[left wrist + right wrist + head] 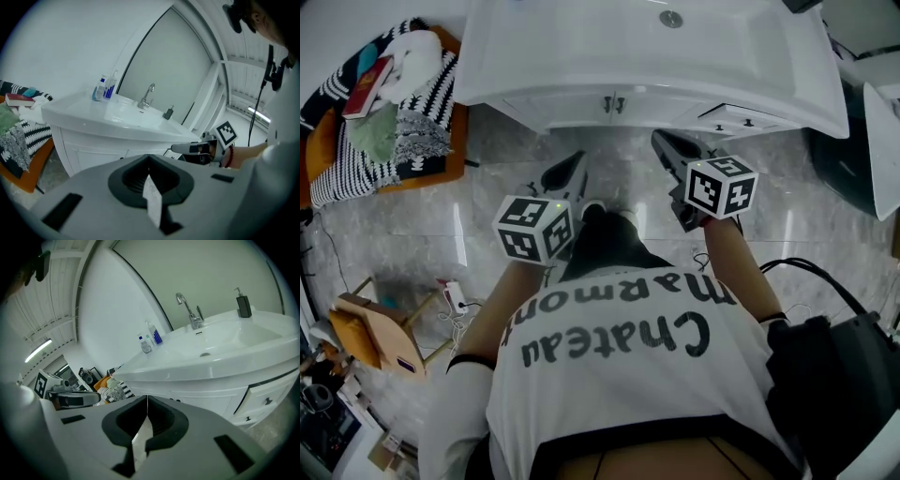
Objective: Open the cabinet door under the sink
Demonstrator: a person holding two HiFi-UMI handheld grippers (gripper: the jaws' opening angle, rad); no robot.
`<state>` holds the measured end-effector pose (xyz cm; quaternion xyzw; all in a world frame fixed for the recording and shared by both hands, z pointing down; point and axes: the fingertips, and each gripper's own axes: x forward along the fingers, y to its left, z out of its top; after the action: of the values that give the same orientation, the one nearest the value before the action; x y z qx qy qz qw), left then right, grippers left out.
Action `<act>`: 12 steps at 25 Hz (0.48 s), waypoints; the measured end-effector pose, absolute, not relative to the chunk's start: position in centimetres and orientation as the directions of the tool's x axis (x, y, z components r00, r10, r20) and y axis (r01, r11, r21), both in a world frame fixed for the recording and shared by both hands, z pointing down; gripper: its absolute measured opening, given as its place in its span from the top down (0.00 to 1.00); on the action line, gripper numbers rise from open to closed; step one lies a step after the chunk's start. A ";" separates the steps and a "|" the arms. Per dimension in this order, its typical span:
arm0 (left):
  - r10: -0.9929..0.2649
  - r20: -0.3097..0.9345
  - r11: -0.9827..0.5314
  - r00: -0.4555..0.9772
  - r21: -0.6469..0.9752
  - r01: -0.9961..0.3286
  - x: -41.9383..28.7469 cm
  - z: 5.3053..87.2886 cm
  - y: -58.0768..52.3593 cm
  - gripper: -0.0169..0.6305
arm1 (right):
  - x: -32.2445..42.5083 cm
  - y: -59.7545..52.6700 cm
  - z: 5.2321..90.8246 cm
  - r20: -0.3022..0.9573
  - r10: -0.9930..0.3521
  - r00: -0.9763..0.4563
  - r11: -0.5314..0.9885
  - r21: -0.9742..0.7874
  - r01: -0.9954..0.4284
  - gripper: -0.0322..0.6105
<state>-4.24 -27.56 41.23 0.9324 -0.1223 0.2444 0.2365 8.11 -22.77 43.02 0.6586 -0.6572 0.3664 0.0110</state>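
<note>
Your left gripper [574, 167] and right gripper [667, 148] both have their jaws pressed together on nothing, and both hang short of the cabinet. The glossy white double cabinet door [572, 105] sits straight ahead of them, shut, under the white moulded sink [741, 56]. Two small dark handles [613, 103] sit side by side where its leaves meet. Expect a light, stiff hinged panel with a slick face that gives no purchase. A handle looks like the only sound hold, so spread one gripper's jaws first, then pinch it.
</note>
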 end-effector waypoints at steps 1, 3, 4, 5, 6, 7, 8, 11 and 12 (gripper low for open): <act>-0.112 0.522 -0.859 0.846 0.377 -0.347 -4.0 41.8 -27.9 0.96 | 8.4 -23.1 43.8 0.499 -0.856 -0.134 -0.141 -0.476 -0.868 0.93; -0.108 0.537 -0.863 0.837 0.367 -0.347 -3.4 43.2 -28.3 0.96 | 8.9 -23.6 45.6 0.507 -0.851 -0.139 -0.154 -0.494 -0.856 0.93; -0.102 0.545 -0.869 0.832 0.359 -0.341 -3.1 43.9 -28.5 0.96 | 9.2 -23.9 46.5 0.511 -0.848 -0.142 -0.160 -0.503 -0.850 0.93; -0.097 0.551 -0.877 0.829 0.346 -0.333 -2.8 44.7 -28.8 0.96 | 9.4 -24.1 47.5 0.513 -0.846 -0.145 -0.165 -0.511 -0.844 0.93; -0.094 0.558 -0.886 0.825 0.331 -0.324 -2.5 45.5 -29.2 0.96 | 9.6 -24.5 48.4 0.514 -0.845 -0.147 -0.169 -0.517 -0.839 0.93; -0.093 0.563 -0.894 0.821 0.316 -0.317 -2.3 46.3 -29.7 0.96 | 9.8 -24.9 49.3 0.511 -0.847 -0.147 -0.171 -0.524 -0.835 0.93; -0.092 0.566 -0.899 0.819 0.306 -0.312 -2.0 47.3 -30.2 0.96 | 10.1 -25.3 50.2 0.504 -0.851 -0.146 -0.172 -0.530 -0.830 0.93; -0.070 0.548 -0.903 0.833 0.319 -0.286 -0.9 50.4 -30.9 0.96 | 10.7 -26.2 52.9 0.468 -0.873 -0.138 -0.167 -0.553 -0.816 0.93; -0.057 0.539 -0.904 0.840 0.329 -0.273 -0.5 51.5 -30.9 0.96 | 10.7 -26.3 53.8 0.460 -0.877 -0.138 -0.163 -0.555 -0.816 0.93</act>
<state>-0.55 -30.89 51.50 0.9381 -0.0880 0.2684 0.2007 10.74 -26.31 53.82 0.6554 -0.6457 0.3898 -0.0393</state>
